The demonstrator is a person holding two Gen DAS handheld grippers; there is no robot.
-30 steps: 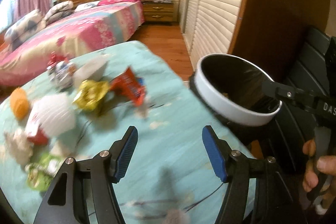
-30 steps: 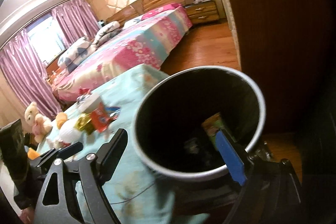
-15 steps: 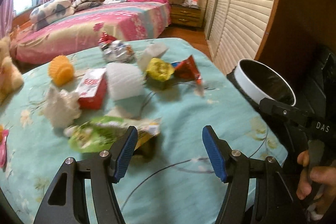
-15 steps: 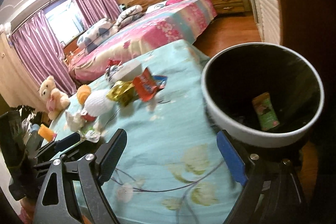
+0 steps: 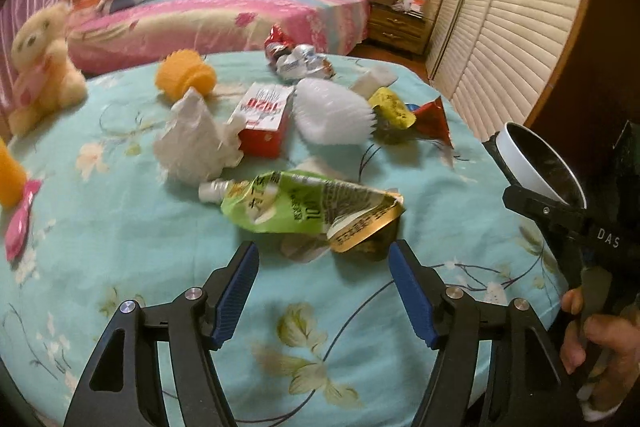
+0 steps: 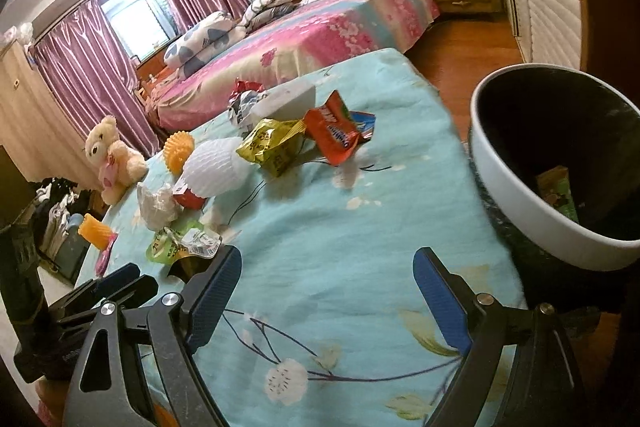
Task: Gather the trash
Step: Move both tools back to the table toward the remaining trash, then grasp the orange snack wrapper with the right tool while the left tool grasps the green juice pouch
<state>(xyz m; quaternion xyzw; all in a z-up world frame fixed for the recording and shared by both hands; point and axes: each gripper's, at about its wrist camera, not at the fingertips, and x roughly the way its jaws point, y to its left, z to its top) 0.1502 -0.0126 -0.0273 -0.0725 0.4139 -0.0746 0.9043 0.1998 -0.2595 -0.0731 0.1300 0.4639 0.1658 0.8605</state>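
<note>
Litter lies on the teal floral tablecloth (image 5: 120,227). A green spouted pouch (image 5: 296,205) lies flat just beyond my left gripper (image 5: 322,247), whose jaws are opening with nothing between them. Behind the pouch are a crumpled white tissue (image 5: 196,143), a red-and-white box (image 5: 266,117), a white foam net (image 5: 332,111), a yellow wrapper (image 5: 390,107) and a red wrapper (image 5: 434,123). My right gripper (image 6: 328,254) stands open and empty over bare cloth. The white-rimmed trash bin (image 6: 532,187) stands off the table's right edge, a green carton (image 6: 558,191) inside.
A teddy bear (image 5: 40,67), an orange spiky ball (image 5: 186,75) and an orange cup (image 5: 8,179) sit on the table's left side. A pink bed (image 5: 220,15) lies behind the table. Louvred wardrobe doors (image 5: 500,47) line the right wall.
Both views have swung left, from the bin to the littered table. The green pouch now lies just ahead of my left fingertips, and the bin sits at the right edge.
</note>
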